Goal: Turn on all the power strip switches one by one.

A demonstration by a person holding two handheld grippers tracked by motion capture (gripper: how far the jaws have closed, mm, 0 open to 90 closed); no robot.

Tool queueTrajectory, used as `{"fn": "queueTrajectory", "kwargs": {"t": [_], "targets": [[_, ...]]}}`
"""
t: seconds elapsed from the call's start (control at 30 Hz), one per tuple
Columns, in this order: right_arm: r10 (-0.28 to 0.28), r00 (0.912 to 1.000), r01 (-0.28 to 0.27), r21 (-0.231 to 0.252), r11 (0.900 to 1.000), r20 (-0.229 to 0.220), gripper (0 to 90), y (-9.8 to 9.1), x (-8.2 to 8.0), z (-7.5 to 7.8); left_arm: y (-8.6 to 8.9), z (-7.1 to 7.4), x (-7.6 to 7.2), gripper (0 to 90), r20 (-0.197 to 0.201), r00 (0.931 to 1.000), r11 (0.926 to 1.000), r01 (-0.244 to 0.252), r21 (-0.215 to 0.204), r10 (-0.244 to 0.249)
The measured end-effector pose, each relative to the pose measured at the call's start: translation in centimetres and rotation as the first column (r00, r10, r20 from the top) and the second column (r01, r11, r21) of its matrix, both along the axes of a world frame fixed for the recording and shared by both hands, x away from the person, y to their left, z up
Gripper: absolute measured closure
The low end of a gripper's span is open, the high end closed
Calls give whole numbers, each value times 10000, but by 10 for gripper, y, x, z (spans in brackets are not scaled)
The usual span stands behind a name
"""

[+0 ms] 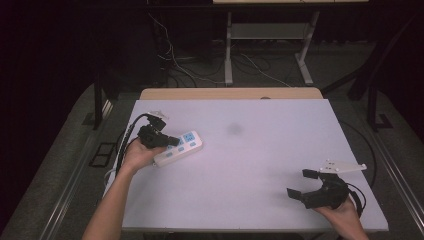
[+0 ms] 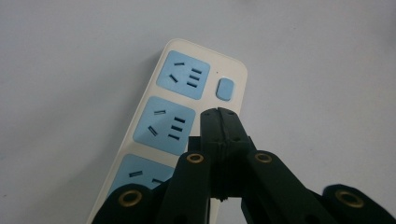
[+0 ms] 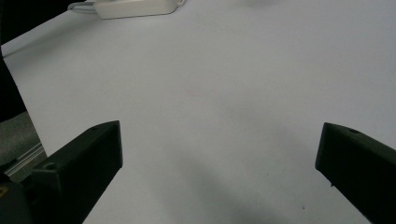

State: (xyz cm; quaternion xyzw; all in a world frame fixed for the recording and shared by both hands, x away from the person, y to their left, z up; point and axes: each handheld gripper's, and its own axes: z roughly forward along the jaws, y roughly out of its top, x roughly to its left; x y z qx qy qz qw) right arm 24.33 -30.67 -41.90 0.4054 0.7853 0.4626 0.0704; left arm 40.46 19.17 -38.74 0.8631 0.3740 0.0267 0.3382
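Left gripper view is showing the left gripper (image 2: 219,114) with jaws pressed together, empty, hovering over the power strip (image 2: 177,107) beside its blue switch (image 2: 225,89). At the table's (image 1: 260,150) near right corner, the right gripper (image 1: 301,183) is resting wide open, holding nothing.

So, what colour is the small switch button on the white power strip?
Blue, on the small rounded switch button; the left gripper view shows it best.

The flat white surface (image 1: 260,150) was evenly lit from above, while the room around it lay dim, nearly black. Under the left claw (image 2: 218,114) the white plastic power strip with blue sockets (image 2: 180,100) looked sharp. The right claw (image 3: 219,149) cast a soft, blurred shadow ahead; its near black jaws were slightly unfocused.
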Motion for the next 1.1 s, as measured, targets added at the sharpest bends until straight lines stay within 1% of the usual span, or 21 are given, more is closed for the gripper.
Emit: {"fn": "queueTrajectory", "kwargs": {"t": [0.1, 0.23, 0.37, 0.47, 0.57, 0.7, 0.77, 0.87, 0.93, 1.1], "targets": [[3, 10000, -3, 0, 10000, 1, 6, 0, 0, 0, -1, -3, 2, 899, -28, 10000, 10000, 49, -39, -49], [7, 10000, -7, -12, 10000, 7, 6, 0, 0, 0, -2, -7, 4, 899, -79, 10000, 10000, 42, 22, -42], [18, 10000, -18, -11, 10000, 0, 6, 0, 0, 0, -5, -10, 4, 899, -53, 10000, 10000, 63, 21, -63], [22, 10000, -22, -10, 10000, -5, 6, 0, 0, 0, -7, -13, 4, 899, -93, 9999, 10000, 56, -41, -57], [28, 10000, -28, -3, 10000, -13, 6, -1, 0, 0, -9, -16, 4, 899, -166, 9998, 9999, 123, 85, -121], [22, 10000, -22, 5, 10000, -6, 6, -1, 0, 0, -9, -18, 4, 899, -169, 9998, 9998, 113, 170, -110], [23, 10000, -23, 7, 10000, -22, 6, -1, 0, 0, -8, -19, 4, 899, -136, 9999, 9999, 85, 124, -83], [34, 10000, -34, -8, 10000, -7, 6, -1, -1, 0, -6, -21, 4, 899, -145, 9999, 9998, 26, -172, -28], [34, 10000, -34, -20, 10000, -23, 6, -1, -1, 0, -6, -22, 3, 899, -119, 9999, 9998, 18, -191, -21], [15, 10000, -15, -17, 10000, -14, 6, -1, -1, 0, -7, -22, 3, 899, -71, 10000, 10000, 46, -75, -47]]}}
